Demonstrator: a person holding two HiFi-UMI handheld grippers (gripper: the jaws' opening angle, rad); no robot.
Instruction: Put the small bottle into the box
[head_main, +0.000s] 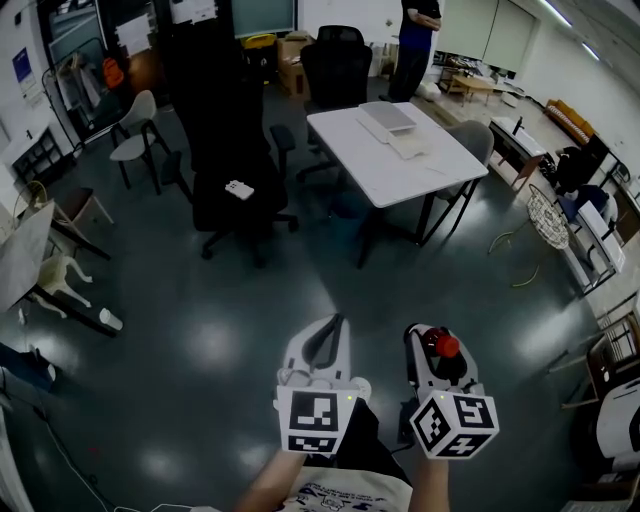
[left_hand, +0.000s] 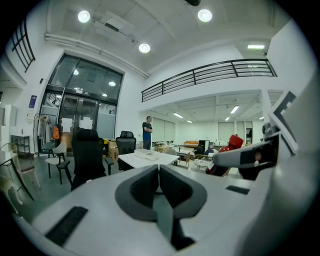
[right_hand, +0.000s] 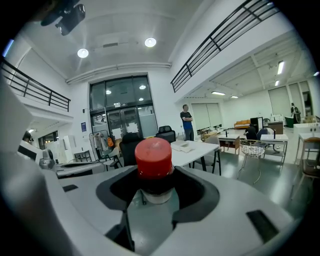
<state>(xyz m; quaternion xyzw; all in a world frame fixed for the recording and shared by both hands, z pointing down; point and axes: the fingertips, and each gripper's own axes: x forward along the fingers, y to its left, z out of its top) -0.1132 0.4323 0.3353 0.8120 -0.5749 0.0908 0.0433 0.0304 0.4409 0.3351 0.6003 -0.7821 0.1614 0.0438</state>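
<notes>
My right gripper (head_main: 436, 350) is shut on a small bottle (right_hand: 155, 172) with a red cap (head_main: 445, 345); the cap stands up between the dark pads (right_hand: 200, 192). My left gripper (head_main: 325, 340) is shut with nothing in it, its two dark pads (left_hand: 145, 187) pressed together. Both grippers are held side by side at the bottom of the head view, above the dark floor. A white table (head_main: 400, 175) stands ahead, with a flat white box (head_main: 387, 117) and a second flat white piece (head_main: 410, 146) on it. The same table (right_hand: 192, 148) shows beyond the bottle in the right gripper view.
A black office chair (head_main: 235, 170) with a small white item (head_main: 239, 189) on its seat stands left of the table. Another black chair (head_main: 335, 65) is behind the table. A person (head_main: 412, 45) stands at the back. A wire basket (head_main: 547, 218) and desks line the right.
</notes>
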